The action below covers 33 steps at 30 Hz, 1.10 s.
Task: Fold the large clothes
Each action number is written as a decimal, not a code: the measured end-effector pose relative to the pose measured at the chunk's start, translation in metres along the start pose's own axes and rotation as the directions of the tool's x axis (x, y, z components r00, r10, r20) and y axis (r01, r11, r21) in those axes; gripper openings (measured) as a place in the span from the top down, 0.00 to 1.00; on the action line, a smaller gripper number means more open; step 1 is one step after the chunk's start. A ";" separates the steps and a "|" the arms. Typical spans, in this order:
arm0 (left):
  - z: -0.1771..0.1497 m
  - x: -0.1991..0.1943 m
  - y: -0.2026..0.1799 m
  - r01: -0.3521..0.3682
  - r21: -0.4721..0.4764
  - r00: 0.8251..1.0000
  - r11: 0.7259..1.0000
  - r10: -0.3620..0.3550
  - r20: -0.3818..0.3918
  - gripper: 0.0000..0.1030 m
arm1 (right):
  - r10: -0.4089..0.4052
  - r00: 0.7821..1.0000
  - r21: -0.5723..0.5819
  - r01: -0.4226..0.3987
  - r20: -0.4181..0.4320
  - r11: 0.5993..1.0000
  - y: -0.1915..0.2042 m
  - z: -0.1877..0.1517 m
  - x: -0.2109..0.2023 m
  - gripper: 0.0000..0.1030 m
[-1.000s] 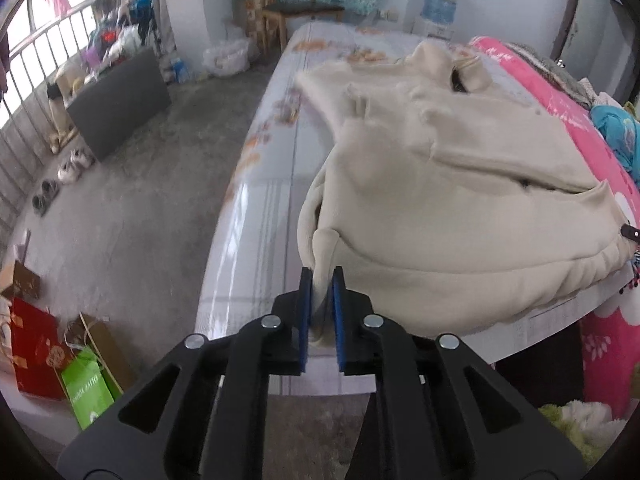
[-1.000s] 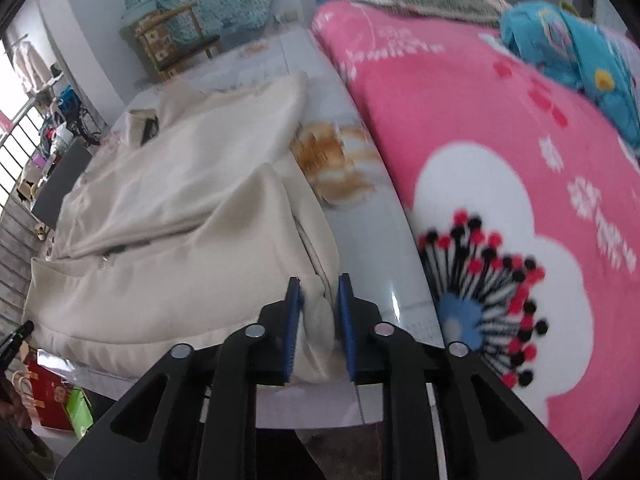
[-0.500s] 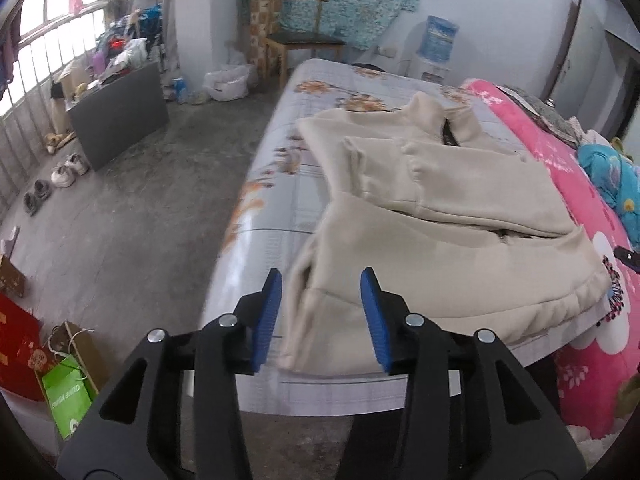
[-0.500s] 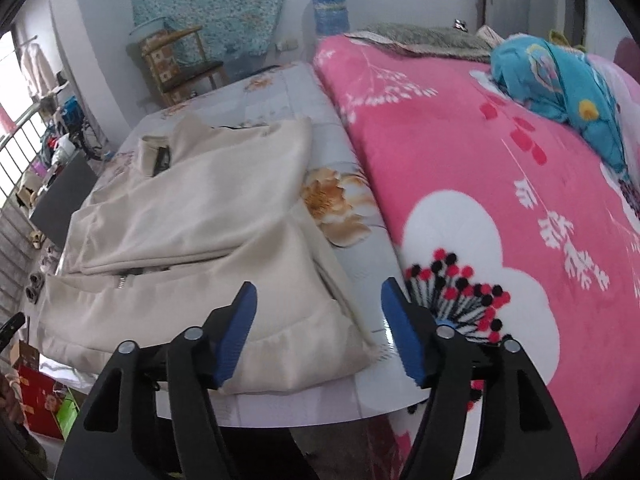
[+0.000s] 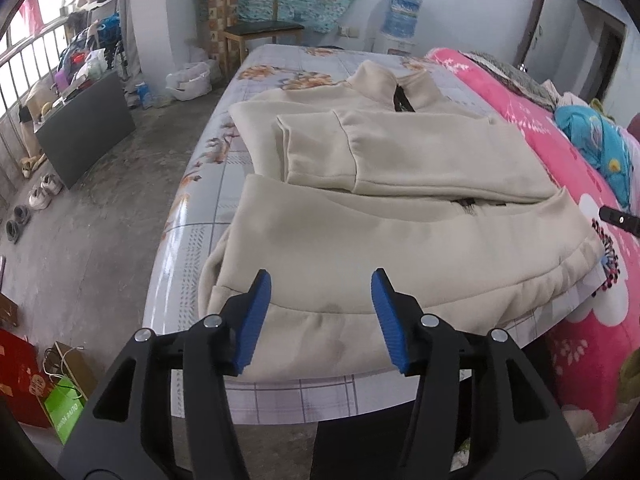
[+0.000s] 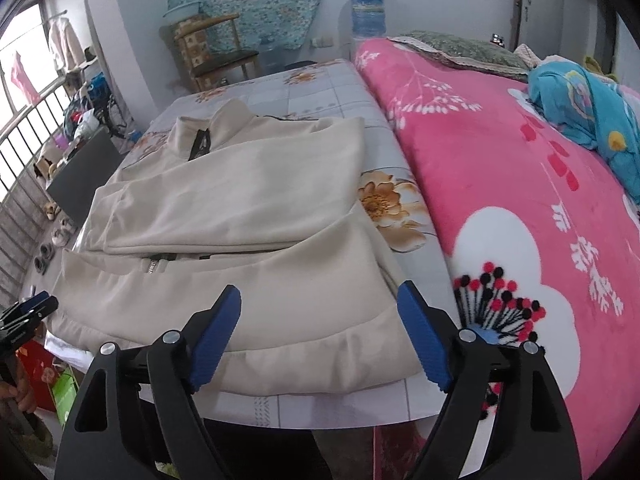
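Observation:
A cream zip-up sweatshirt (image 5: pixel 400 216) lies flat on the bed's floral sheet (image 5: pixel 224 168), collar at the far end, both sleeves folded across the chest, hem at the near edge. It also shows in the right wrist view (image 6: pixel 248 240). My left gripper (image 5: pixel 322 312) is open and empty, just above the hem's left part. My right gripper (image 6: pixel 320 328) is open and empty, above the hem's right part. The left gripper's tip shows at the left edge of the right wrist view (image 6: pixel 28 312).
A pink flowered blanket (image 6: pixel 520 200) covers the bed's right side, with a blue bundle of cloth (image 6: pixel 588 108) on it. A wooden chair (image 5: pixel 256 32) and water dispenser (image 5: pixel 402 16) stand beyond the bed. Shoes, a dark board (image 5: pixel 88 136) and gift bags (image 5: pixel 64 408) lie on the concrete floor at left.
Both grippers were shut on the hem corners a second ago. They have let go, opened wide and pulled back. The sweatshirt's lower part now lies flat on the bed.

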<state>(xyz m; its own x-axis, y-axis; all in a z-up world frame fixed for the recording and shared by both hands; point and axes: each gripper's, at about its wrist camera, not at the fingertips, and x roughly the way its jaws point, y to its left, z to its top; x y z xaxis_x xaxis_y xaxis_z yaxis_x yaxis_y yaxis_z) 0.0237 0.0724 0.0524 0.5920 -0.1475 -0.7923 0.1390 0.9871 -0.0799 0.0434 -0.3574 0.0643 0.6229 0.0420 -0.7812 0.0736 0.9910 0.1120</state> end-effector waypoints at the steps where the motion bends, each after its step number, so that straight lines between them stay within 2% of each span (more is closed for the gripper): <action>1: -0.001 0.001 -0.001 -0.003 0.004 1.000 1.000 0.003 -0.003 0.51 | 0.003 1.000 -0.002 -0.003 -0.003 1.000 0.002 0.000 0.001 0.23; 5: -0.003 0.006 -0.005 -0.016 0.020 1.000 1.000 0.016 -0.022 0.50 | 0.015 1.000 -0.007 -0.015 -0.013 1.000 0.006 0.000 0.003 0.21; 8: -0.005 0.010 -0.009 -0.030 0.037 0.999 0.999 0.031 -0.032 0.41 | 0.027 0.999 -0.016 -0.027 -0.021 0.999 0.011 -0.001 0.005 0.20; 13: -0.008 0.016 -0.016 -0.050 0.082 0.997 0.995 0.054 -0.050 0.36 | 0.045 0.998 -0.038 -0.046 -0.038 0.998 0.022 -0.001 0.011 0.19; 22: -0.002 0.021 -0.025 -0.050 0.104 0.998 0.993 0.053 -0.026 0.35 | 0.078 0.996 -0.053 -0.081 -0.049 0.995 0.031 -0.003 0.016 0.19; 28: 0.010 0.032 -0.029 -0.021 0.090 1.000 0.996 0.021 -0.006 0.35 | 0.082 0.993 -0.086 -0.089 -0.079 0.992 0.045 0.000 0.033 0.19; 30: 0.014 0.040 -0.029 -0.022 0.084 1.000 0.996 0.022 -0.006 0.39 | 0.074 0.993 -0.097 -0.083 -0.088 0.992 0.049 0.001 0.040 0.20; 31: 0.016 0.045 -0.029 -0.025 0.080 1.000 0.996 0.026 -0.016 0.44 | 0.065 0.993 -0.105 -0.075 -0.099 0.992 0.052 0.002 0.046 0.21; 33: 0.018 0.056 -0.028 -0.021 0.070 0.999 0.997 0.023 -0.041 0.51 | 0.051 0.992 -0.112 -0.064 -0.112 0.992 0.055 0.002 0.054 0.30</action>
<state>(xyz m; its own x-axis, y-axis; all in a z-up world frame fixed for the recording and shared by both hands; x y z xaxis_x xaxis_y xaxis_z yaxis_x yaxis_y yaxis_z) 0.0673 0.0352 0.0216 0.5621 -0.1217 -0.8181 0.1818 0.9831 -0.0213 0.0831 -0.3008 0.0295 0.5343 0.1068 -0.8385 -0.0537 0.9943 0.0924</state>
